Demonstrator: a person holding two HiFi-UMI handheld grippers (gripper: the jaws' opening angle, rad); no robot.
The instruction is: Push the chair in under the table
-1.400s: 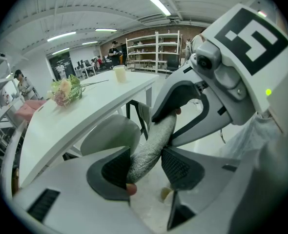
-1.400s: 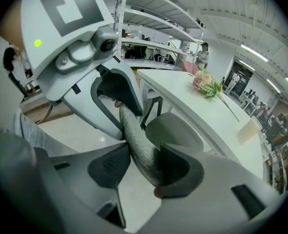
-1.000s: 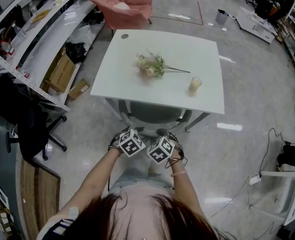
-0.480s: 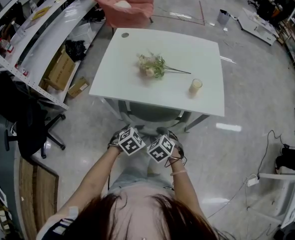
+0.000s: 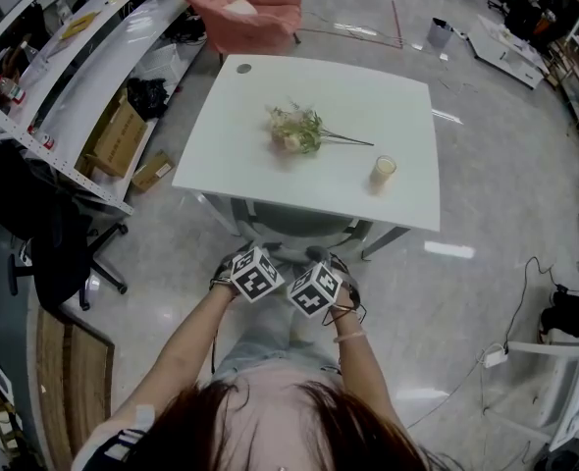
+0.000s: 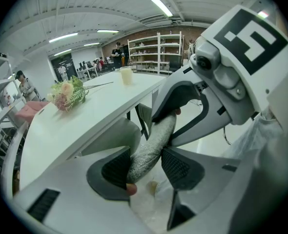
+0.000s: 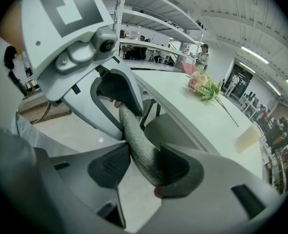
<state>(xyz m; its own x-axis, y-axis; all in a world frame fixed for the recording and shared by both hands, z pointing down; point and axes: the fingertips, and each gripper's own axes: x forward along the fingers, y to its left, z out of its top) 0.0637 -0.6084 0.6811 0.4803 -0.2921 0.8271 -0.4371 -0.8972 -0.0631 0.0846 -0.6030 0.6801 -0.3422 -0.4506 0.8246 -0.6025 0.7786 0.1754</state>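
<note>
- Gripping the grey fabric top edge of the chair (image 5: 294,226) backrest, the left gripper (image 6: 144,167) has its jaws closed narrow on that curved rail, one pad on each side.
- The right gripper (image 7: 143,164) holds the same rail just beside it, its jaws clamped on the grey fabric in the same way.
- From the head view, the two marker cubes sit side by side, almost touching, at the near side of the chair, with the person's forearms reaching out to them.
- The chair stands at the near edge of the white tabletop (image 5: 240,155), its seat partly beneath that edge and its backrest outside, toward the person.
- A small bunch of pale flowers (image 5: 294,130) lies around the middle of the tabletop, stems pointing right.
- A small pale cup (image 5: 383,170) stands to the right of the flowers, nearer the near edge, apart from the stems.
- A pink armchair (image 5: 250,8) sits beyond the far-left corner of the table.
- Cardboard boxes (image 5: 121,140) rest on the floor at the left, below long white shelves (image 5: 93,57).
</note>
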